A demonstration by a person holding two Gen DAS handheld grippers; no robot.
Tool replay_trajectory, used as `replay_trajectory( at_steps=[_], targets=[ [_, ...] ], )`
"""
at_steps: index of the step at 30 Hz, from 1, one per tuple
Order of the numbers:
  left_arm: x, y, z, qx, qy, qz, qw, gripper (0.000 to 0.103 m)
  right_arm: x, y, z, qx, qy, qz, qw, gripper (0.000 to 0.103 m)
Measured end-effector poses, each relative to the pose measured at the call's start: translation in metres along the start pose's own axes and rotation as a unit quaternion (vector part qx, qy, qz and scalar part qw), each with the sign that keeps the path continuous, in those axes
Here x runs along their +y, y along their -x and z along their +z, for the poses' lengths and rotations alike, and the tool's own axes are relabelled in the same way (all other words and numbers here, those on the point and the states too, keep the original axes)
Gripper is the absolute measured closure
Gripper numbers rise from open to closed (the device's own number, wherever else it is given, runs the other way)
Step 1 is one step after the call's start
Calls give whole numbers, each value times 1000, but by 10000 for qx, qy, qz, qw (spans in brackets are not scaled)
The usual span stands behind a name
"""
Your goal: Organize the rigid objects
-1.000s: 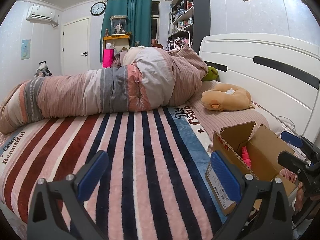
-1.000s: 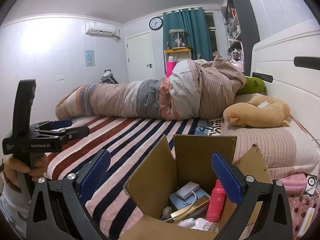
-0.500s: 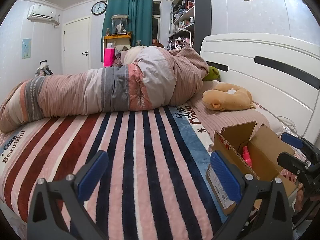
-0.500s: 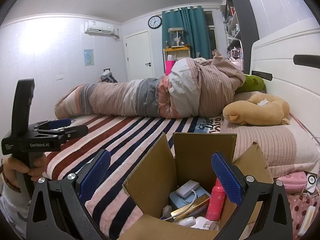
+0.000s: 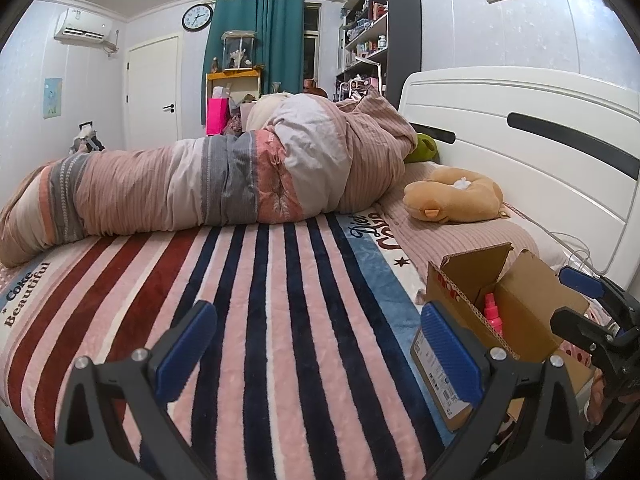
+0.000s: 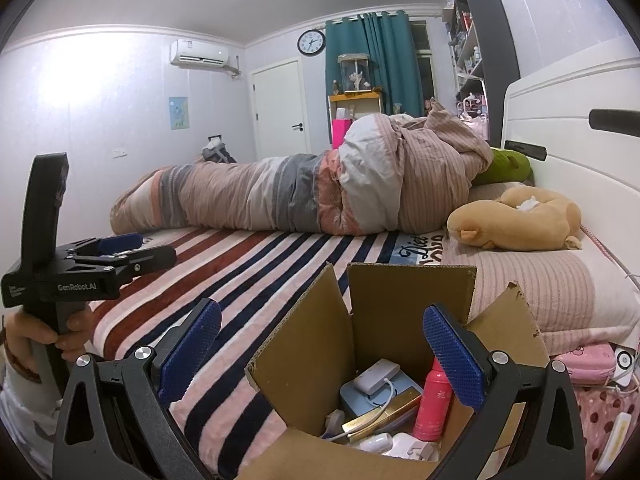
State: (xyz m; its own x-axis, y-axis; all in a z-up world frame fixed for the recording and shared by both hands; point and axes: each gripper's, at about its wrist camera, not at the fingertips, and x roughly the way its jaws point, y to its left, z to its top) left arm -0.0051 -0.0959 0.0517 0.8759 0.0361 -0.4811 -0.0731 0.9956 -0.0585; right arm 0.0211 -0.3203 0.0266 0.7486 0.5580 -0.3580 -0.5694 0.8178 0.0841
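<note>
An open cardboard box (image 6: 384,320) sits on the striped bed near the pillow; it also shows in the left wrist view (image 5: 516,304). Inside lie a pink bottle (image 6: 434,404), a white charger with cable (image 6: 380,372), a light blue case (image 6: 392,390), a gold object (image 6: 380,416) and small white items. My right gripper (image 6: 320,352) is open and empty, just above the box's near side. My left gripper (image 5: 316,348) is open and empty over the striped blanket, left of the box; in the right wrist view it is at the left (image 6: 120,256).
A rolled pink and grey duvet (image 5: 224,184) lies across the far side of the bed. A tan plush toy (image 5: 456,196) rests on the pillow by the white headboard (image 5: 520,136). A pink case (image 6: 588,364) and cables lie right of the box.
Both views have shifted only slightly. Both grippers stay open and empty, and nothing in the box has moved.
</note>
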Motion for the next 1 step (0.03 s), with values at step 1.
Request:
replay_trajectory(
  at_steps=[1],
  targets=[
    [0, 0, 0, -7, -4, 11, 10000, 1, -1, 0, 0, 4, 2, 2, 10000, 1]
  ],
)
